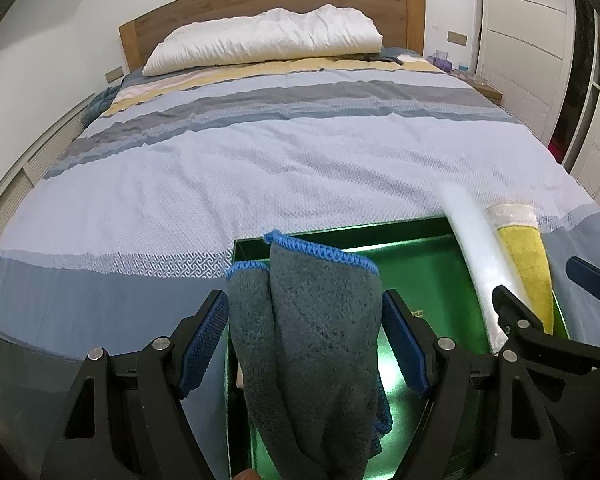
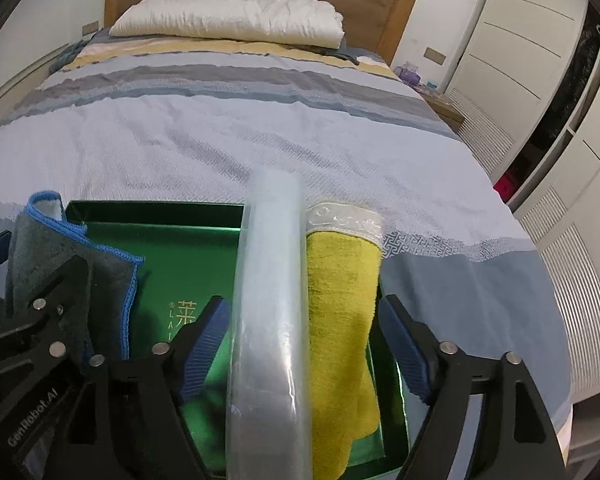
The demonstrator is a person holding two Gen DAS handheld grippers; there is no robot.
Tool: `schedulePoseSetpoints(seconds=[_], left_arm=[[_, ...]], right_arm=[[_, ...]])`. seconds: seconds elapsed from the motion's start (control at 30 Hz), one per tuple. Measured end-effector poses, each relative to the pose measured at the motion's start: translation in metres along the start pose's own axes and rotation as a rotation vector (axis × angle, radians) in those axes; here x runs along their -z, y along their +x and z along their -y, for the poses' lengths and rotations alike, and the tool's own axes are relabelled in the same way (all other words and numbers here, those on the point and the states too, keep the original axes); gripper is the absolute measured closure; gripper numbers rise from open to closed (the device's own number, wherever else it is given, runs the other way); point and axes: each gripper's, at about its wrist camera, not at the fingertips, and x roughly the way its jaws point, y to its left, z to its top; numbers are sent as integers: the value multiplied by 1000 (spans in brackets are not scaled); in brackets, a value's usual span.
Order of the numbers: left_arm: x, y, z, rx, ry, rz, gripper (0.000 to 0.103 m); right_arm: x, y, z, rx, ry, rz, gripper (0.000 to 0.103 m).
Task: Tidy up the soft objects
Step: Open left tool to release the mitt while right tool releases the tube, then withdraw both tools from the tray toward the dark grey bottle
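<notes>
A green box (image 1: 420,264) lies open on the bed. My left gripper (image 1: 305,340) has its jaws apart around a grey cloth with blue edging (image 1: 312,344), which hangs over the box's left part; whether the pads touch it I cannot tell. The cloth also shows in the right wrist view (image 2: 76,264). My right gripper (image 2: 302,340) has its jaws apart around a clear plastic roll (image 2: 270,320) and a yellow towel (image 2: 342,320) over the box's right side (image 2: 204,256). The roll (image 1: 476,264) and towel (image 1: 528,268) show in the left wrist view too.
The bed has a striped blue, grey and white cover (image 1: 260,152), a white pillow (image 1: 264,40) and a wooden headboard (image 1: 272,0). White wardrobe doors (image 2: 540,60) stand to the right. A nightstand with small items (image 2: 416,76) is beside the bed.
</notes>
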Motion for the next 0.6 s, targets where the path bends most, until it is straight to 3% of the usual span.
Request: schedulePoseSetpoints(seconds=[0.6], left_arm=[[-1, -62, 3, 87, -2, 41, 30]], right_arm=[[18, -79, 32, 55, 79, 43, 24]])
